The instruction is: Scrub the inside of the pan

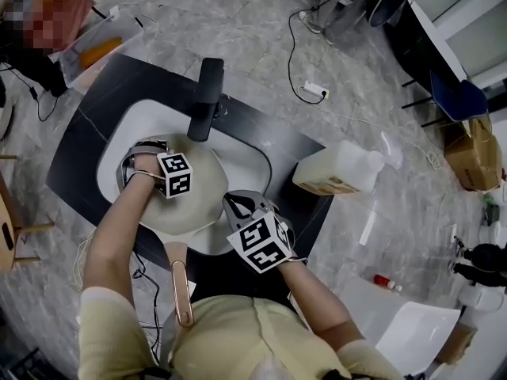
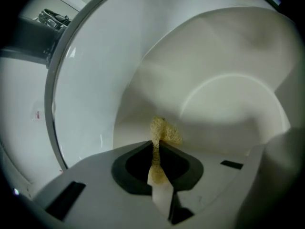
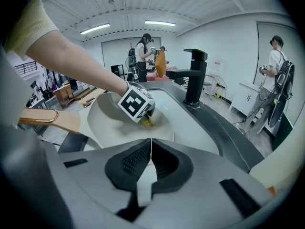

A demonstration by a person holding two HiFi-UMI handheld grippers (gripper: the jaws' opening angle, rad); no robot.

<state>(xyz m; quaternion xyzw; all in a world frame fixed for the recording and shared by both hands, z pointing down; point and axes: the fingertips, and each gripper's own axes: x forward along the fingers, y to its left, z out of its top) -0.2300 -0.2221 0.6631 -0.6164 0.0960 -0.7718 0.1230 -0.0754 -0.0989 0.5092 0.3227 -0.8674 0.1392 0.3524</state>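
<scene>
A cream pan (image 1: 202, 204) lies in the white sink (image 1: 247, 155), its wooden handle (image 1: 179, 279) pointing back toward me. My left gripper (image 1: 169, 178) reaches into the pan, shut on a small yellow sponge (image 2: 163, 131) that rests against the pan's inner wall (image 2: 228, 99). In the right gripper view that gripper's marker cube (image 3: 137, 103) sits over the sponge (image 3: 147, 122). At the pan's near rim my right gripper (image 1: 250, 217) has its jaws closed on the thin white edge (image 3: 151, 144).
A black faucet (image 1: 206, 93) stands at the sink's far side on the black counter (image 1: 95, 109). A plastic jug (image 1: 337, 169) lies at the right. Cables and a power strip (image 1: 314, 89) lie on the floor. People stand in the background (image 3: 143, 56).
</scene>
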